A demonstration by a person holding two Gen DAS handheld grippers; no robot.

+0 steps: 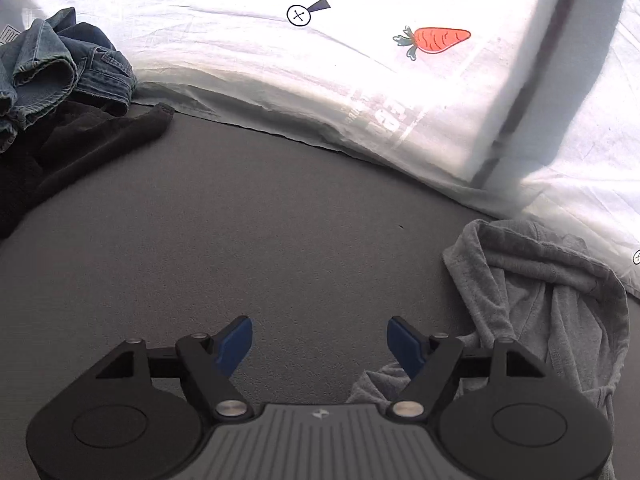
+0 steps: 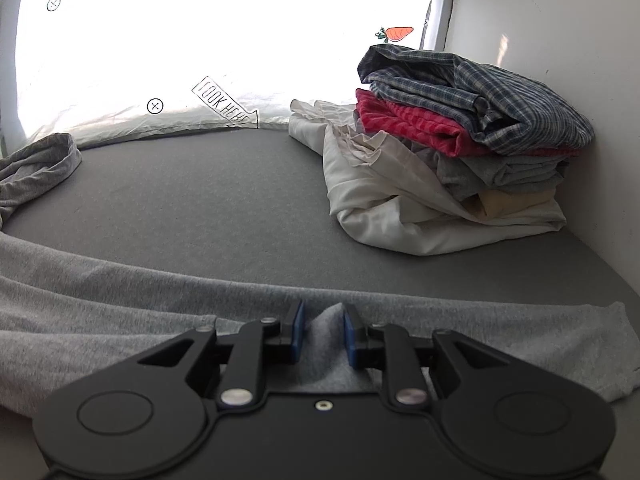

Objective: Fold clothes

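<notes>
Grey felt surface [image 1: 260, 220] fills both views, with a white printed sheet [image 1: 280, 48] along the far edge. Left gripper [image 1: 320, 344] hovers with its blue pads spread wide, nothing between them; a crumpled grey garment [image 1: 552, 296] lies just to its right. Far left, jeans [image 1: 60, 68] sit bunched on a black cloth [image 1: 80, 140]. Right gripper [image 2: 322, 334] pinches a raised fold of the grey garment [image 2: 120, 300], which stretches across the near side. Far right, a stack of folded clothes [image 2: 472, 128] sits against the wall [image 2: 560, 20].
</notes>
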